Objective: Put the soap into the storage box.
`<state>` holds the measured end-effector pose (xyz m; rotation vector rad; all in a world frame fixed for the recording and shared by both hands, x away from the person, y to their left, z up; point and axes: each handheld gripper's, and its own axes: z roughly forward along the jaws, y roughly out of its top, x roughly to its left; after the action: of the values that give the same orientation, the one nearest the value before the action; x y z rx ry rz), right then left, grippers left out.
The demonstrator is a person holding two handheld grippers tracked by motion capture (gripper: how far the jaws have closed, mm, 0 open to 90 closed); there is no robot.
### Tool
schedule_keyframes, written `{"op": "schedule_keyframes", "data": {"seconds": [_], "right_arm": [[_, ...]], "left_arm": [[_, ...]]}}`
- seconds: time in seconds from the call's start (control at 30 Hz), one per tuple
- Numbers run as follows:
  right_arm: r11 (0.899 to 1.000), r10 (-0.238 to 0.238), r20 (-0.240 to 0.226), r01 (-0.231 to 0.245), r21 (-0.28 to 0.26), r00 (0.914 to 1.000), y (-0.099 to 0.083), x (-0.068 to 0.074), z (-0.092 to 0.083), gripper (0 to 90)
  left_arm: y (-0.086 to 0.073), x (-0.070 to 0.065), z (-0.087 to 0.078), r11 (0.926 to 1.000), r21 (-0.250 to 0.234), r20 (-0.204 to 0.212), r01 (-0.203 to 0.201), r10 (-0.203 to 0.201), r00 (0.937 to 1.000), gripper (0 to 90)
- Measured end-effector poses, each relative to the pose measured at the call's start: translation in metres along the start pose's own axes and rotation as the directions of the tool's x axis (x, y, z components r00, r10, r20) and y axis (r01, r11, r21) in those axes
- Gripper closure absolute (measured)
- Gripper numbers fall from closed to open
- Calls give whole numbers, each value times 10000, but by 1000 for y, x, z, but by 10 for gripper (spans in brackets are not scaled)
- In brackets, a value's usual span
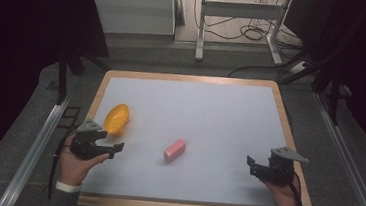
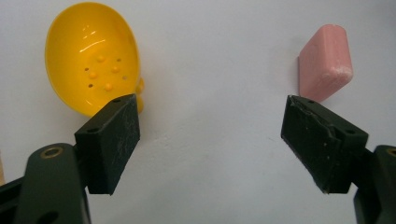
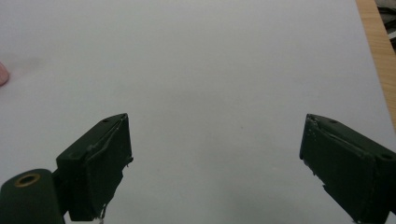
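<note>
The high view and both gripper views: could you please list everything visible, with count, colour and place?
Soap dish: one, yellow-orange, oval with small holes and bumps inside, left part of the board, just beyond the left gripper.
Soap bar: one, pink, near the board's middle, apart from the dish.
Board: one, white surface with a wooden rim, on a grey table.
Desk frame: one, white, on the floor beyond the table, with dark cables around it.
Left gripper: one, black, jaws open, over the board's left side, holding nothing.
Right gripper: one, black, jaws open, over the board's right side, holding nothing.
Hands: two, one behind each gripper at the near edge.
</note>
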<state>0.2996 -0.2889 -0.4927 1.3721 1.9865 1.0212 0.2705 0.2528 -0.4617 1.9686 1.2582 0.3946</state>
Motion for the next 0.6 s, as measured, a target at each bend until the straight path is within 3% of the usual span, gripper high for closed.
{"op": "schedule_keyframes", "data": {"seconds": [0.17,0.33,0.6], "right_arm": [[9996,-147,-79,145,-233,9999,0,-1,-2,90],[9988,-438,-141,435,-233,9989,2,5,-1,90],[9987,-417,-56,416,-281,9991,2,4,-2,90]], "left_arm": [[5,-3,0,9997,3,-288,-249,249,9993,217],[11,-7,1,9993,59,-258,-371,372,9990,218],[18,-10,4,9984,259,-145,-499,502,9986,217]]}}
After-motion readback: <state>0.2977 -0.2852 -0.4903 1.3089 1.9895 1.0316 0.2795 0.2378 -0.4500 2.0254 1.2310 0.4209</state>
